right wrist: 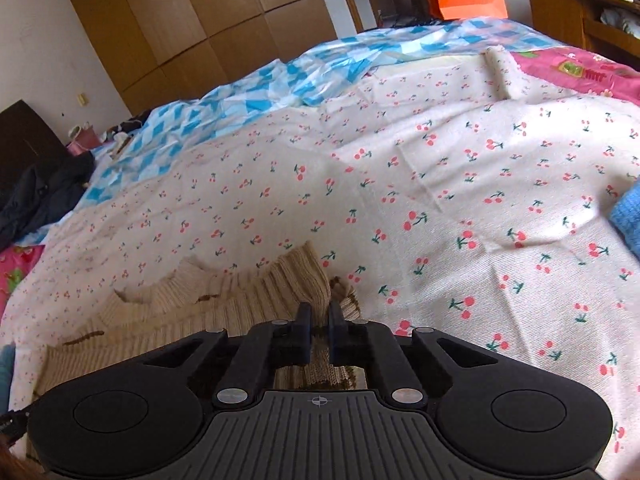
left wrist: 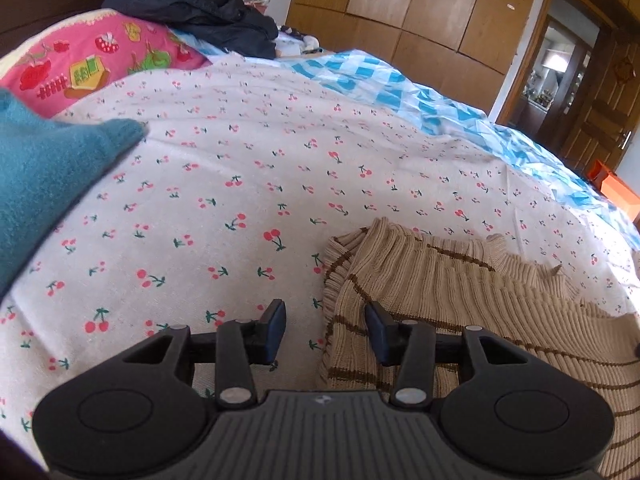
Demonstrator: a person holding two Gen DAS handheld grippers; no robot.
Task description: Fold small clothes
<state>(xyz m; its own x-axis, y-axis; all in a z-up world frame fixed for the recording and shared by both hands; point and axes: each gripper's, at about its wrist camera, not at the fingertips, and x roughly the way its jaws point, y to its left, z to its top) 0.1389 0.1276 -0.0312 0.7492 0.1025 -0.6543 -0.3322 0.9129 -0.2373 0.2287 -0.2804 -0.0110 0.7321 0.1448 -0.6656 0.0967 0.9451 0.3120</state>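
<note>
Cherry-print bedspread (left wrist: pixel 248 184) fills the bedroom scene as folding begins. Directly ahead of the right gripper (right wrist: pixel 319 322), the beige striped sweater (left wrist: pixel 460 292) lies rumpled, its edge pinched between closed jaws. The left gripper (left wrist: pixel 325 330) waits parted, one finger over the knit's near edge. No fold appears made yet.
</note>
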